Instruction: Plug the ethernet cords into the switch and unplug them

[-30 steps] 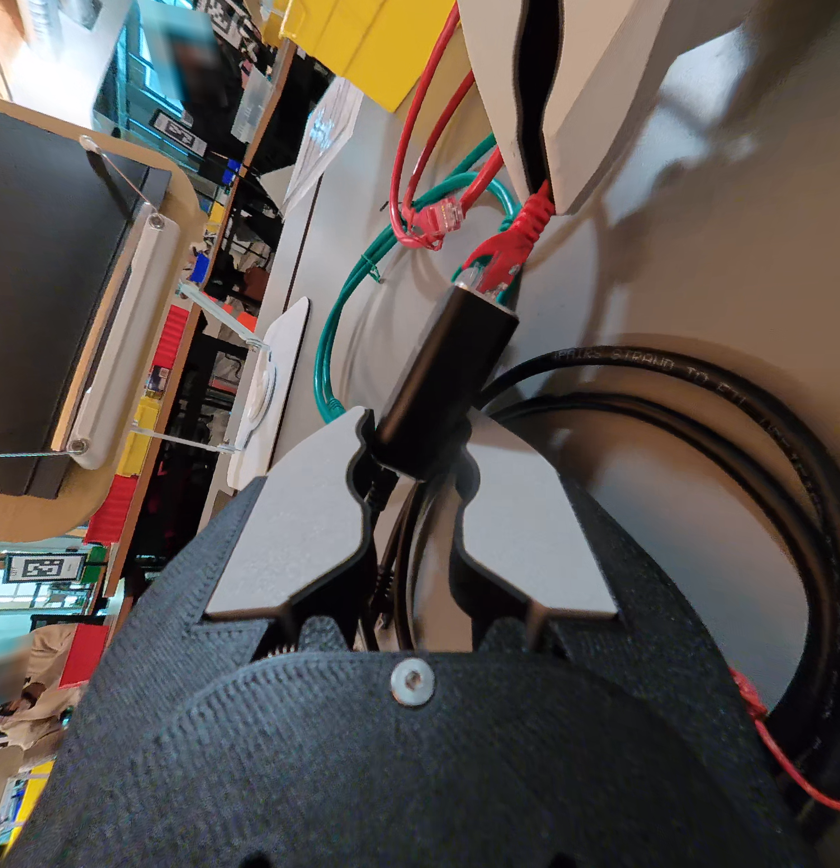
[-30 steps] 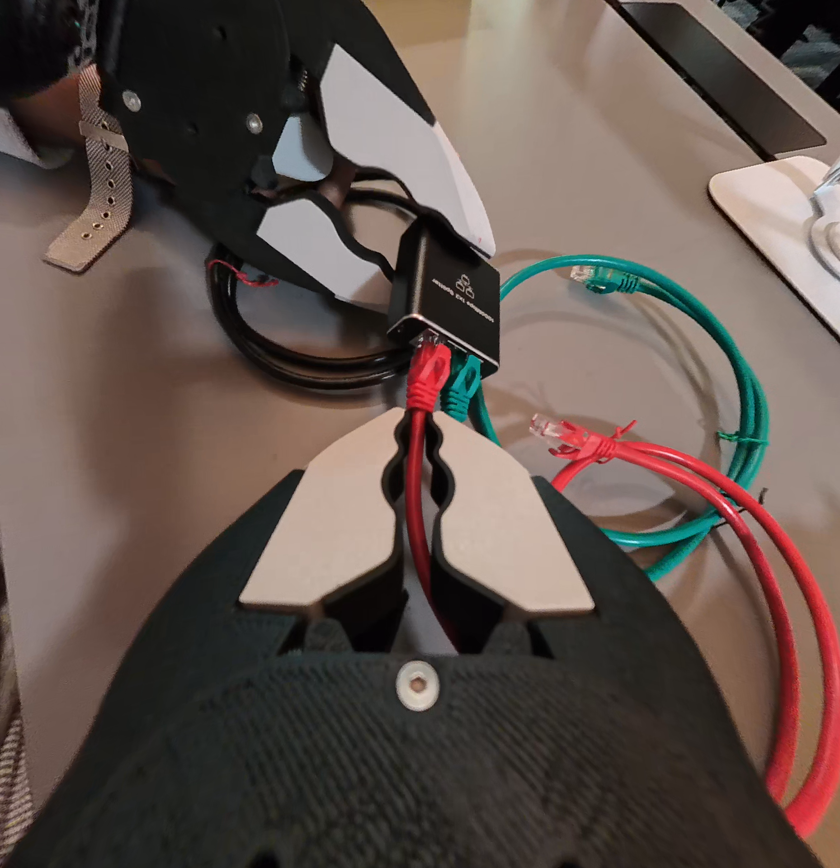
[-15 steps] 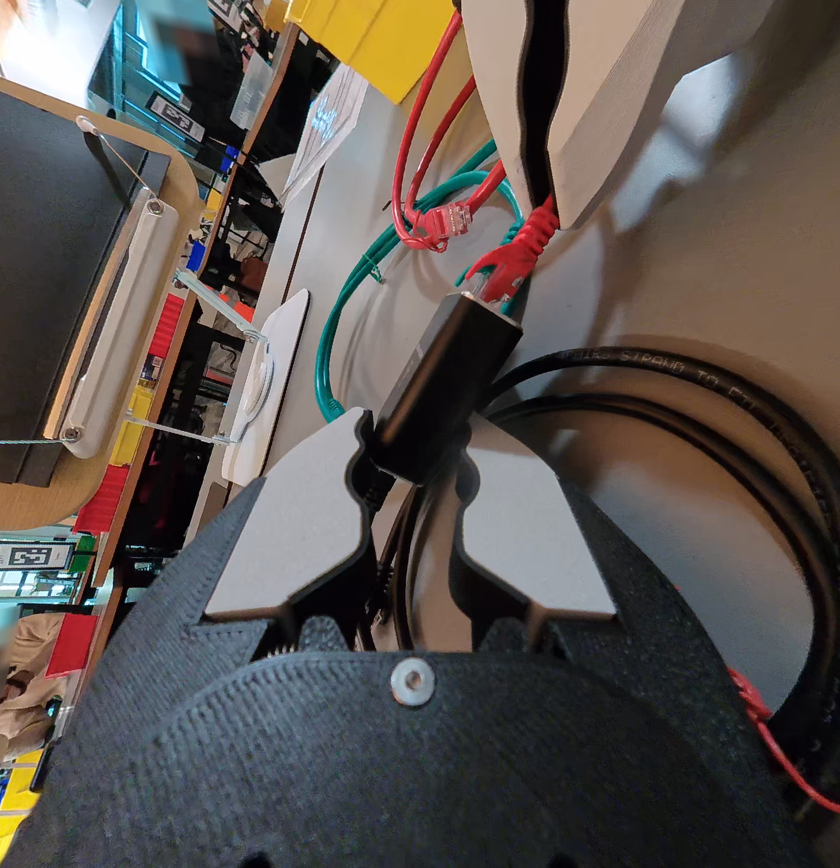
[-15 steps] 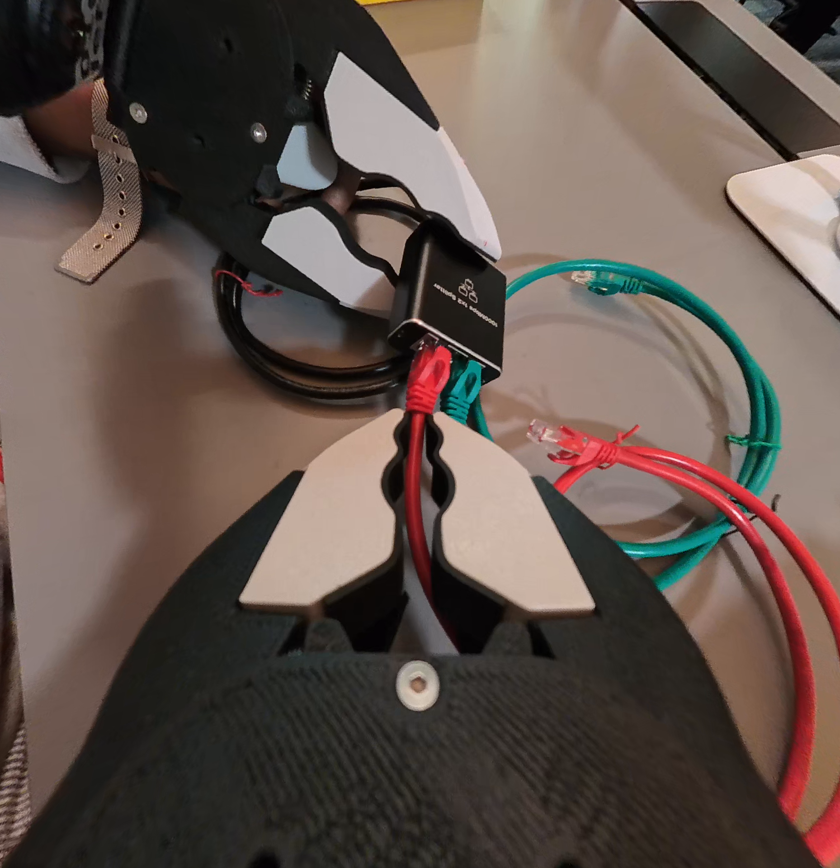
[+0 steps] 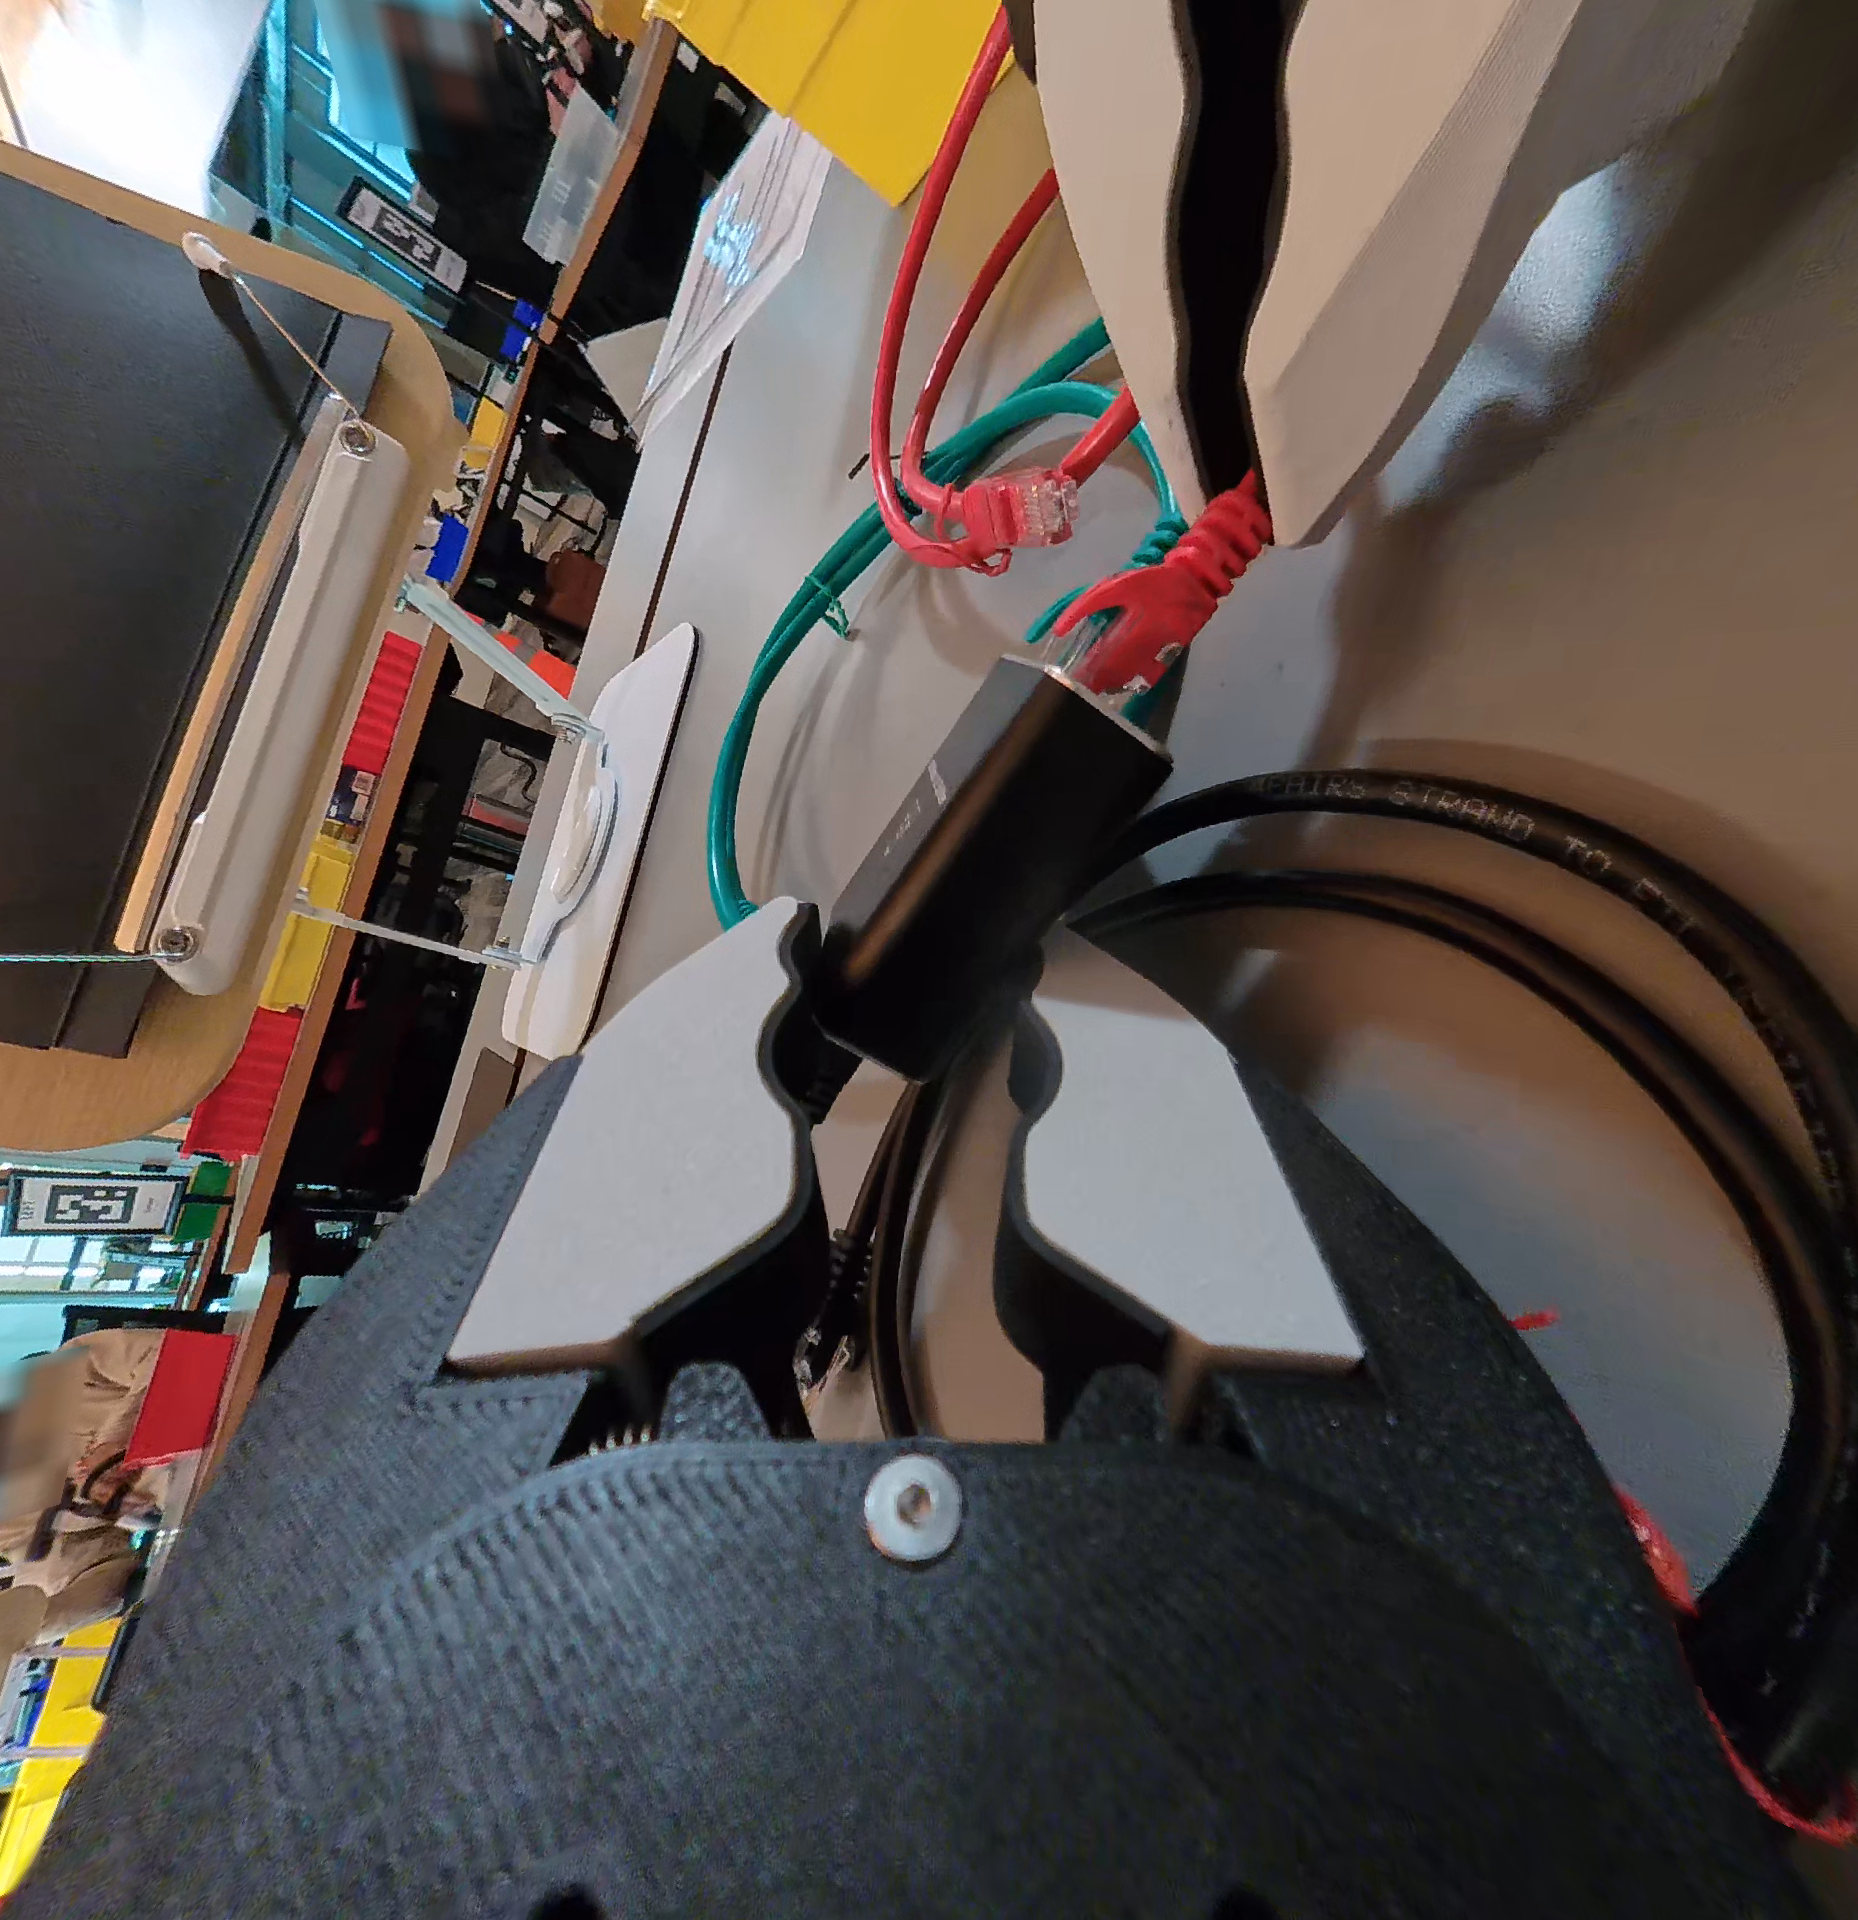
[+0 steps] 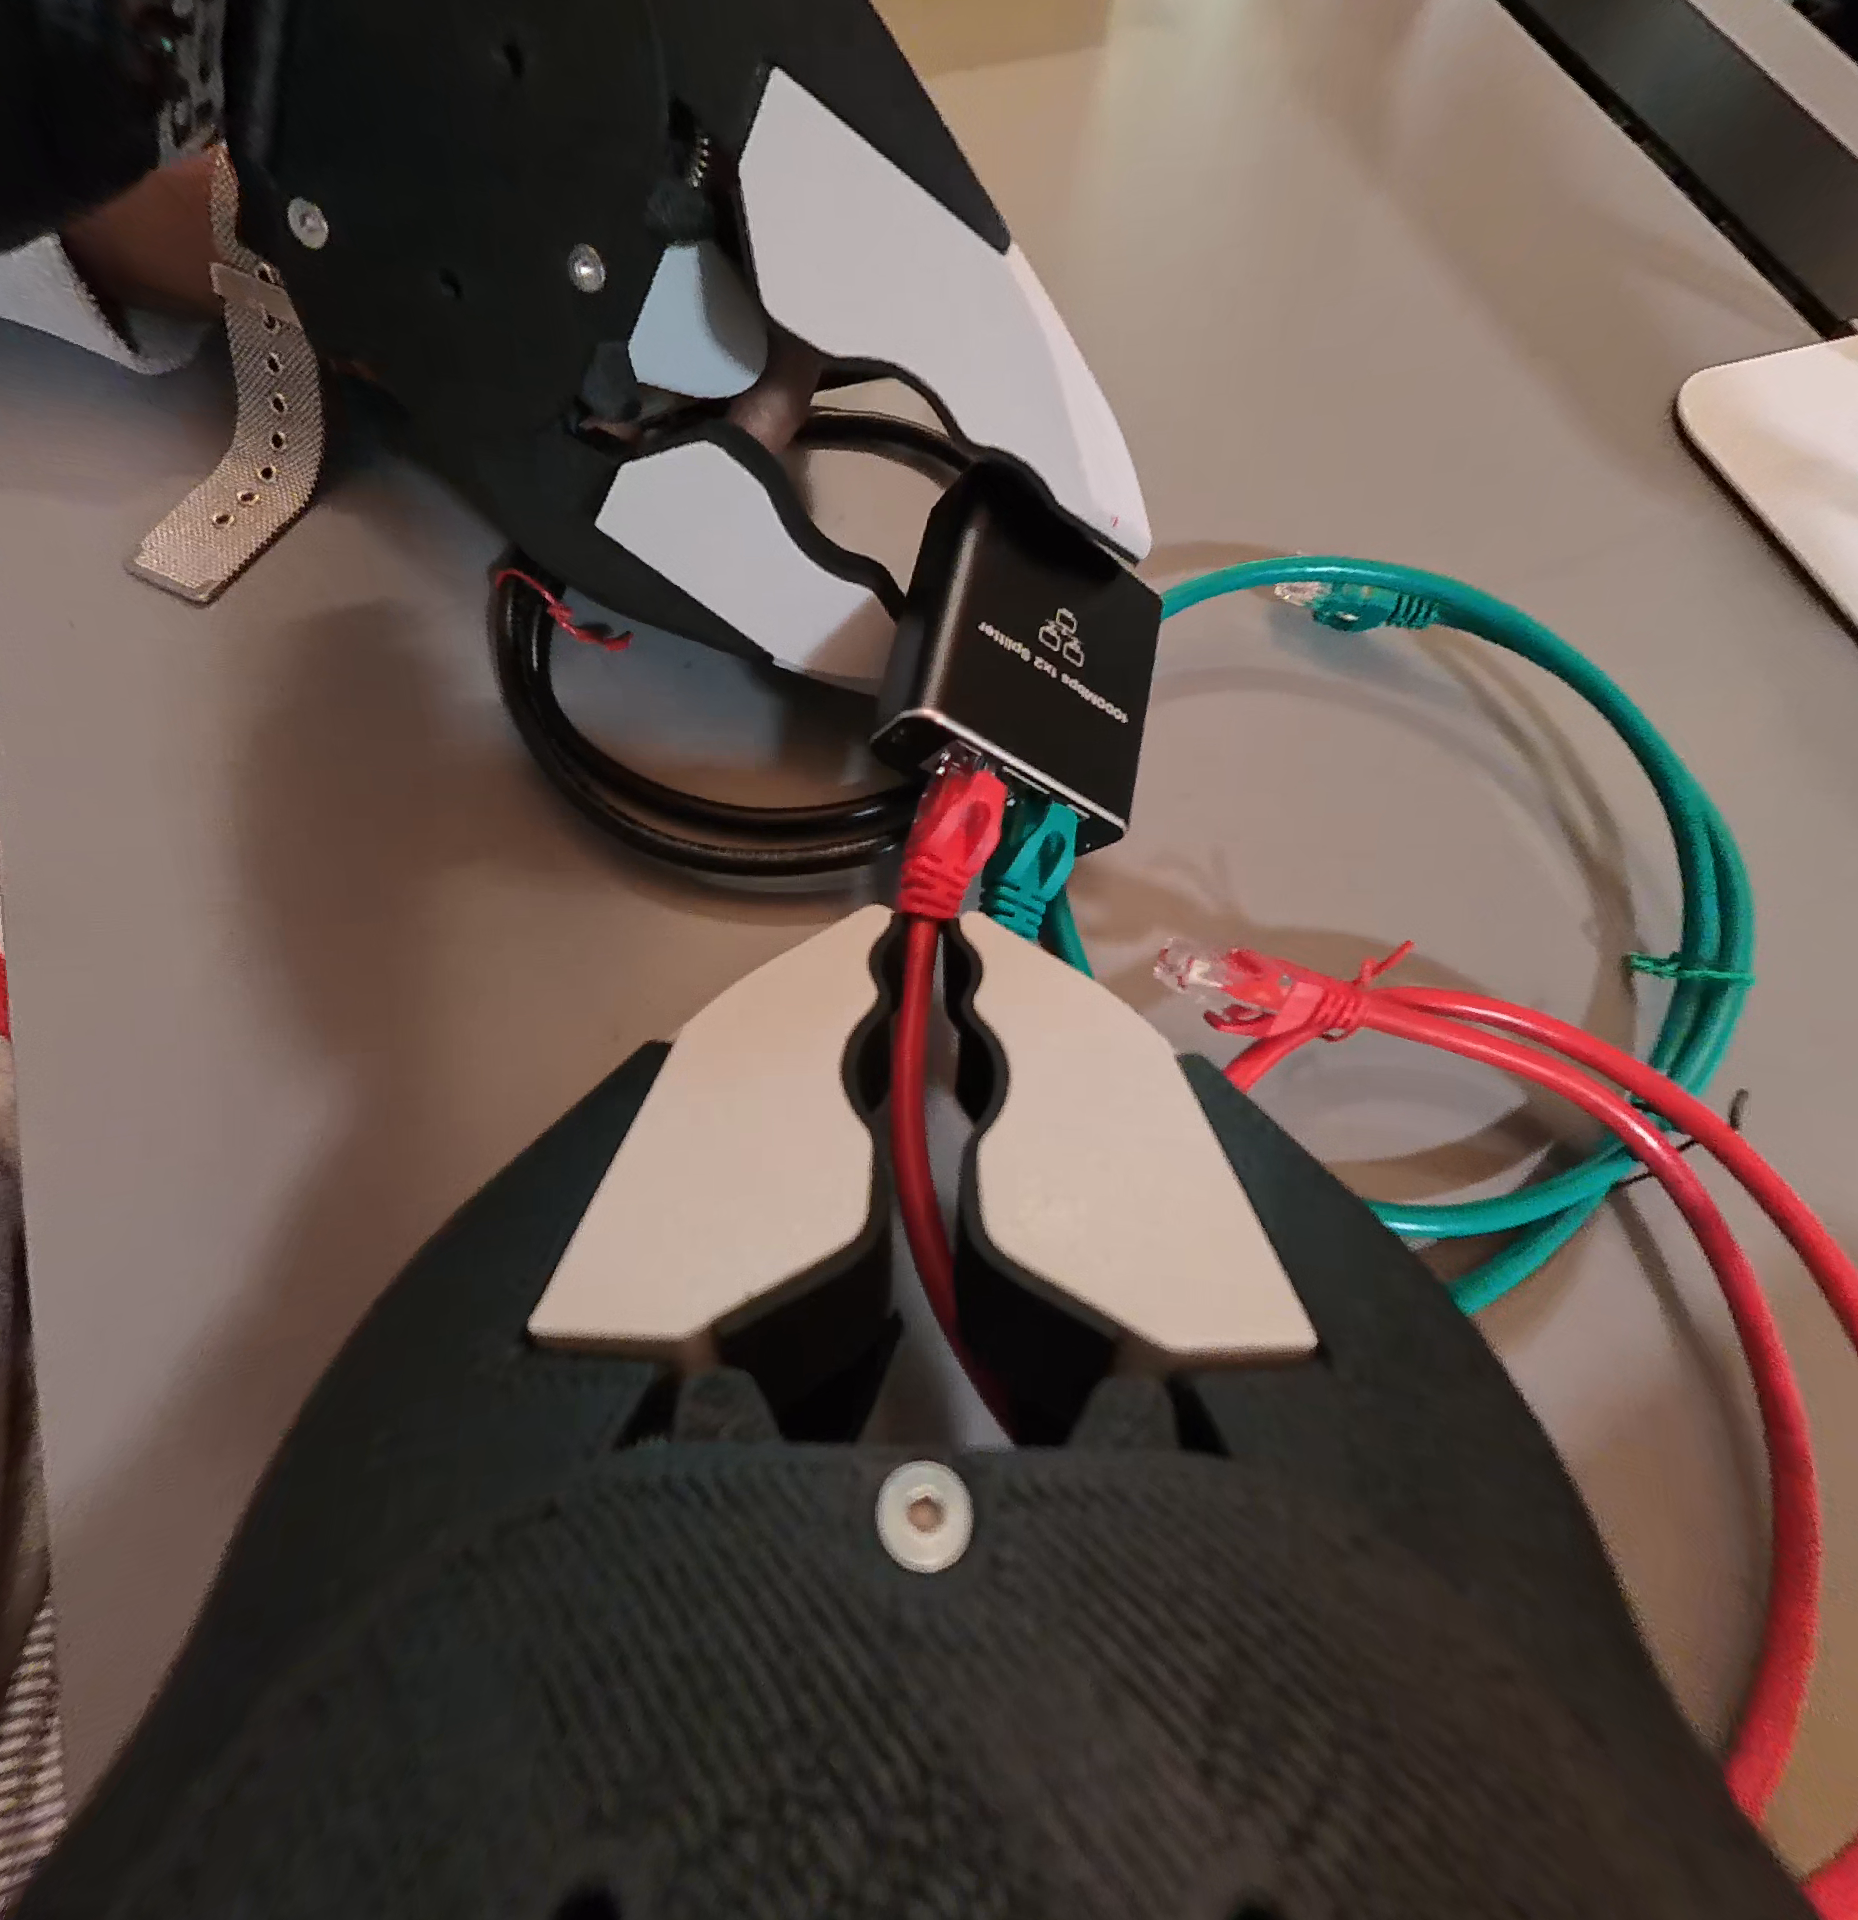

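The right gripper [image 6: 923,940] is clamped on the red cord [image 6: 917,1091] just behind its plug, while the left gripper [image 5: 909,987] grips the black switch [image 6: 1024,665] from eleven o'clock, holding it tilted above the table [image 6: 333,883]. Compared with a second ago, little has moved: the red plug [image 6: 951,831] sits in its port beside the green plug [image 6: 1031,857]. Judging by this, the unplugging pull has not yet freed it.
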Available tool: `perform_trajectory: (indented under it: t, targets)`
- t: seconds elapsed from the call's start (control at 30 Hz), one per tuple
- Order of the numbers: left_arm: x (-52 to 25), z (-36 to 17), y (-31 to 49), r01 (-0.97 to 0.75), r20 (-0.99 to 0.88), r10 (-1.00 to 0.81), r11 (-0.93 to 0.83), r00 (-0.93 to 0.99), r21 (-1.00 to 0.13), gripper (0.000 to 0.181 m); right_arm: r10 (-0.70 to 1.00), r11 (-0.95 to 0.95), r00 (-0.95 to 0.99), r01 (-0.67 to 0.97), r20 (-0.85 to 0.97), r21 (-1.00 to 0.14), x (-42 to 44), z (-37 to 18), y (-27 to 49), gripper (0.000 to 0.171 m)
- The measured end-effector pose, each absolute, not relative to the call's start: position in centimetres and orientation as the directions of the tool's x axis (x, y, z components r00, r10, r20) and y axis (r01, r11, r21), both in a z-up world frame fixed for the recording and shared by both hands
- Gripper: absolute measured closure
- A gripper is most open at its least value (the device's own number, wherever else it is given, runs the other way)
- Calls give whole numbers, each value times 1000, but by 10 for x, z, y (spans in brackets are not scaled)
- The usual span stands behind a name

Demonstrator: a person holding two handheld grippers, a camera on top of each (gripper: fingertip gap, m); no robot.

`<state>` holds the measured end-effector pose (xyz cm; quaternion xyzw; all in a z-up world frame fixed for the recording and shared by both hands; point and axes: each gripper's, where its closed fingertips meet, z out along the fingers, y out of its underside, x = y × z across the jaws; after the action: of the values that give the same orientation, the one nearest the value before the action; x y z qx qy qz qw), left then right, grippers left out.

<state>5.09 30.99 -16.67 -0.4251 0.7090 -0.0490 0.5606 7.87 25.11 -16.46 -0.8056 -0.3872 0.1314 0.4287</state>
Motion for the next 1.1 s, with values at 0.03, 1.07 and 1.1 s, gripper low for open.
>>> perform_trajectory:
  t: [0.03, 1.07, 1.1]
  targets:
    - [50, -167, 310, -549, -755, -656, 634, -10, -544, 149, 735, -336, 668, 510, 118, -792, 79, -165, 251, 165]
    - [49, -171, 315, -636, -833, -553, 654, -33, -409, 148, 679, -465, 734, 454, 23, -760, 75, -182, 259, 166]
    - [49, -171, 316, -643, -836, -547, 654, -39, -398, 148, 678, -464, 735, 455, 27, -760, 75, -182, 259, 167]
